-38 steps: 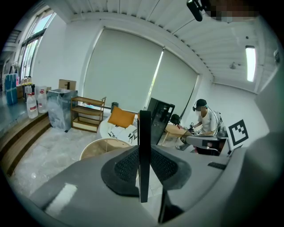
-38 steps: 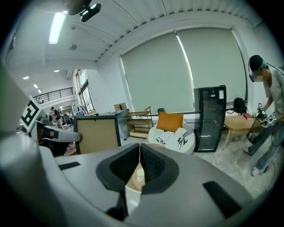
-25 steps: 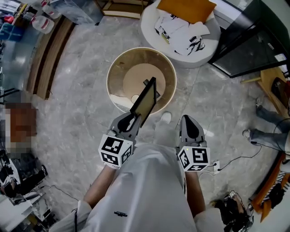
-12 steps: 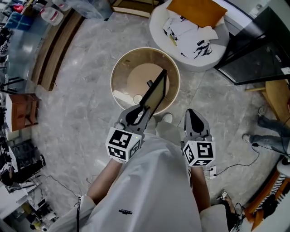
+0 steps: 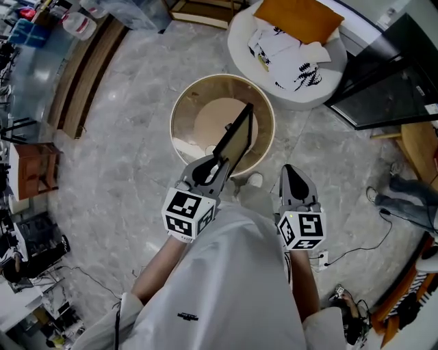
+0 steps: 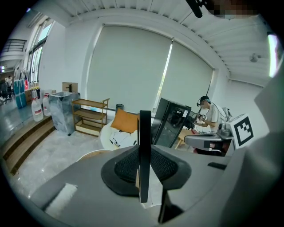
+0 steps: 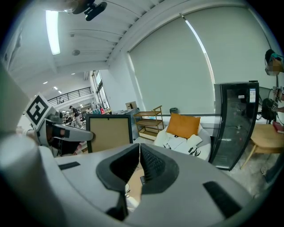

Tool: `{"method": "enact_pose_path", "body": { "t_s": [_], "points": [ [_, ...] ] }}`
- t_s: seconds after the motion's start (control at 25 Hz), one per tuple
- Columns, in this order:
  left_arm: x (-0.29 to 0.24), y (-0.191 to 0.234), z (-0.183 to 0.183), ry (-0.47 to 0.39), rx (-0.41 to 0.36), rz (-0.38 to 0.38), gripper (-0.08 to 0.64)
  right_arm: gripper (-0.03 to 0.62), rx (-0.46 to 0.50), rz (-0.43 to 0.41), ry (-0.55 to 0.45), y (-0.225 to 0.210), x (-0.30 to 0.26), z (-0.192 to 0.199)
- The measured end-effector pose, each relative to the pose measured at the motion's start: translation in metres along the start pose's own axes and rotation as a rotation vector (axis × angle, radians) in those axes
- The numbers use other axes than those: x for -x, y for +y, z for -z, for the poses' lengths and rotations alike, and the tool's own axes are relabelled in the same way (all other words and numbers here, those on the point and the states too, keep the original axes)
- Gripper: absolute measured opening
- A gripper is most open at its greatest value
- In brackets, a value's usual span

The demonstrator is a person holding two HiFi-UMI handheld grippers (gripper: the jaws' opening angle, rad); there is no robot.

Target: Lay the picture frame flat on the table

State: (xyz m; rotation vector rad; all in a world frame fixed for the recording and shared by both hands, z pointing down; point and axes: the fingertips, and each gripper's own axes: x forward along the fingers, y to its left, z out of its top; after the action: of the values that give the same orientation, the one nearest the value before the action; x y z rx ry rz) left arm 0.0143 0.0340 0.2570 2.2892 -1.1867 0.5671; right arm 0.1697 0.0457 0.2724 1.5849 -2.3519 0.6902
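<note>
The picture frame, black-edged with a tan back, is held upright and tilted over the near side of the round wooden table. My left gripper is shut on its lower edge. In the left gripper view the picture frame shows edge-on as a thin black bar between the pads of the left gripper. My right gripper hangs to the right of the frame, off the table, holding nothing. In its own view the right gripper has its pads together, and the picture frame shows its tan back at left.
A white round chair with an orange cushion stands beyond the table. A black glass cabinet is at the right. Wooden steps run at the left. A seated person's legs and floor cables are at the right.
Both grippers have moved forward toward the round table. The frame, still in the left gripper, now reaches further over the tabletop.
</note>
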Motion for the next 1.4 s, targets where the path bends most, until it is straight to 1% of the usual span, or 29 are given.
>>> {"method": "enact_pose_path", "body": {
  "t_s": [0.16, 0.36, 0.68, 0.76, 0.92, 1.08, 1.24, 1.4],
  "points": [
    [-0.008, 0.006, 0.005, 0.02, 0.025, 0.009, 0.068, 0.008, -0.025, 0.001, 0.02, 0.002, -0.01, 0.005],
    [-0.025, 0.016, 0.01, 0.044, 0.054, 0.022, 0.067, 0.006, -0.026, -0.006, 0.047, 0.004, -0.024, 0.01],
    [-0.072, 0.032, 0.023, 0.086, 0.107, 0.058, 0.069, 0.008, -0.021, -0.015, 0.105, -0.017, -0.066, 0.026],
    [-0.083, 0.04, 0.029, 0.097, 0.122, 0.055, 0.067, 0.008, -0.023, -0.021, 0.125, -0.021, -0.079, 0.035],
    [-0.109, 0.052, 0.048, 0.123, 0.168, 0.06, 0.067, 0.006, -0.069, -0.031, 0.169, -0.03, -0.107, 0.06],
    [-0.14, 0.066, 0.066, 0.16, 0.162, 0.067, 0.067, 0.006, -0.096, -0.046, 0.197, -0.037, -0.139, 0.08],
    [-0.173, 0.074, 0.083, 0.18, 0.149, 0.094, 0.067, 0.006, -0.106, -0.059, 0.229, -0.043, -0.166, 0.105],
    [-0.204, 0.089, 0.097, 0.186, 0.163, 0.097, 0.067, 0.006, -0.1, -0.064, 0.257, -0.048, -0.192, 0.122]
  ]
}}
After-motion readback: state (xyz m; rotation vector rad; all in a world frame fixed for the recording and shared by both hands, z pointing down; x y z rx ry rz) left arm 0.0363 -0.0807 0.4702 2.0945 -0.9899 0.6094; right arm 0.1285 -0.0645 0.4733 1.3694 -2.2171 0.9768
